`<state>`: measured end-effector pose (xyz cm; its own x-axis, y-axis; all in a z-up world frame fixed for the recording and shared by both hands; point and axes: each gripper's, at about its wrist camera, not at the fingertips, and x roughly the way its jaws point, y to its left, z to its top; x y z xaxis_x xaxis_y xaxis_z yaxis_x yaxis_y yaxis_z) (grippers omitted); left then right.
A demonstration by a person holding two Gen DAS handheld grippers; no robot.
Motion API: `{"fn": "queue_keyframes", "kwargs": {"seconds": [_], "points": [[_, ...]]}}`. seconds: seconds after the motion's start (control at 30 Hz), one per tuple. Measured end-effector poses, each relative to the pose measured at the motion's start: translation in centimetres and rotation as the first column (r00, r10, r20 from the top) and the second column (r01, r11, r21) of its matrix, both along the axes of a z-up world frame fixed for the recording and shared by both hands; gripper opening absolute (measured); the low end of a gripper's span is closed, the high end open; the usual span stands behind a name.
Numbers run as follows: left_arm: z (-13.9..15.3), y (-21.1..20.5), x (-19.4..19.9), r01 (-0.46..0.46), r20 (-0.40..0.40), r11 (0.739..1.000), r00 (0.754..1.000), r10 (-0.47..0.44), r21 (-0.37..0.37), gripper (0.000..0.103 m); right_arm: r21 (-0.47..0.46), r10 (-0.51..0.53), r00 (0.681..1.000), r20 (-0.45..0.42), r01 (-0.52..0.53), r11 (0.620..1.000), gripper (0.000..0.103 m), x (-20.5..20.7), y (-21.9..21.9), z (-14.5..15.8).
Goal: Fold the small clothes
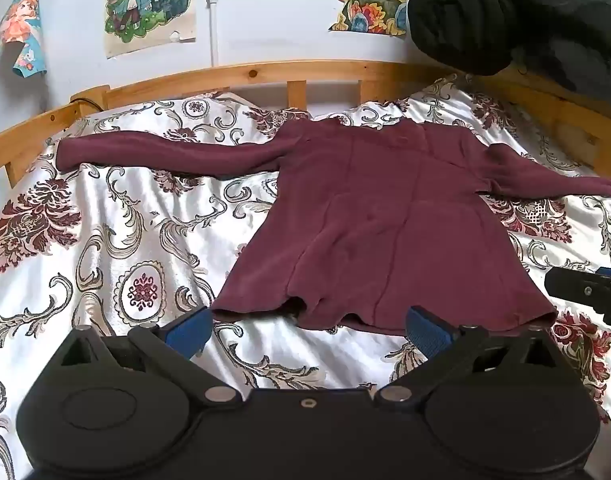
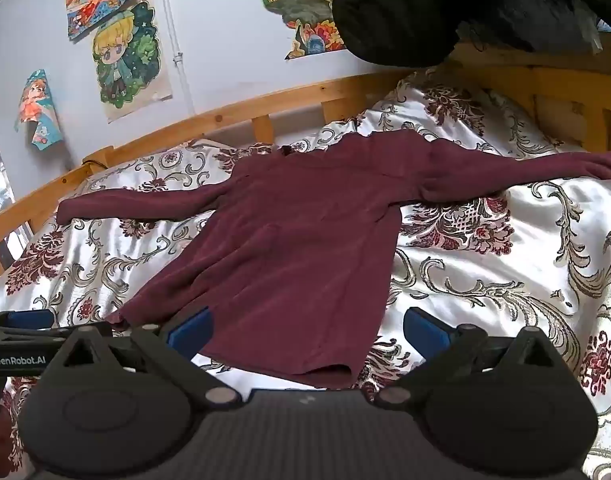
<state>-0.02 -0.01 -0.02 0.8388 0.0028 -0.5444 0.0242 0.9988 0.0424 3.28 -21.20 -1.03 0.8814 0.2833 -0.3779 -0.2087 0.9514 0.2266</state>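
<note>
A small maroon long-sleeved top [image 1: 381, 216] lies flat on the bed with both sleeves spread out to the sides; it also shows in the right wrist view [image 2: 289, 248]. My left gripper [image 1: 307, 330] is open and empty, just in front of the hem's near left part. My right gripper [image 2: 305, 330] is open and empty, with its jaws wide on either side of the hem's near right corner, above the cloth. The right gripper's body shows at the right edge of the left wrist view [image 1: 585, 290]. The left gripper shows at the left edge of the right wrist view [image 2: 21, 334].
The bed has a white floral bedspread [image 1: 105, 248] and a wooden rail [image 1: 265, 76] along the far side and the right. A black padded garment [image 1: 525, 20] hangs over the rail at the upper right. Posters [image 1: 149, 4] are on the wall behind.
</note>
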Motion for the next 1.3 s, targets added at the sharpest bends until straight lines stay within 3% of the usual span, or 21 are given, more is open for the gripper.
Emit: {"fn": "queue_keyframes", "kwargs": {"seconds": [1.3], "points": [[-0.09,0.21,-0.12,-0.013,-0.018,1.000,1.000,0.013,0.000,0.102,0.012,-0.016,0.999,-0.031,0.016,1.000,0.103,0.31,-0.28,-0.40]]}}
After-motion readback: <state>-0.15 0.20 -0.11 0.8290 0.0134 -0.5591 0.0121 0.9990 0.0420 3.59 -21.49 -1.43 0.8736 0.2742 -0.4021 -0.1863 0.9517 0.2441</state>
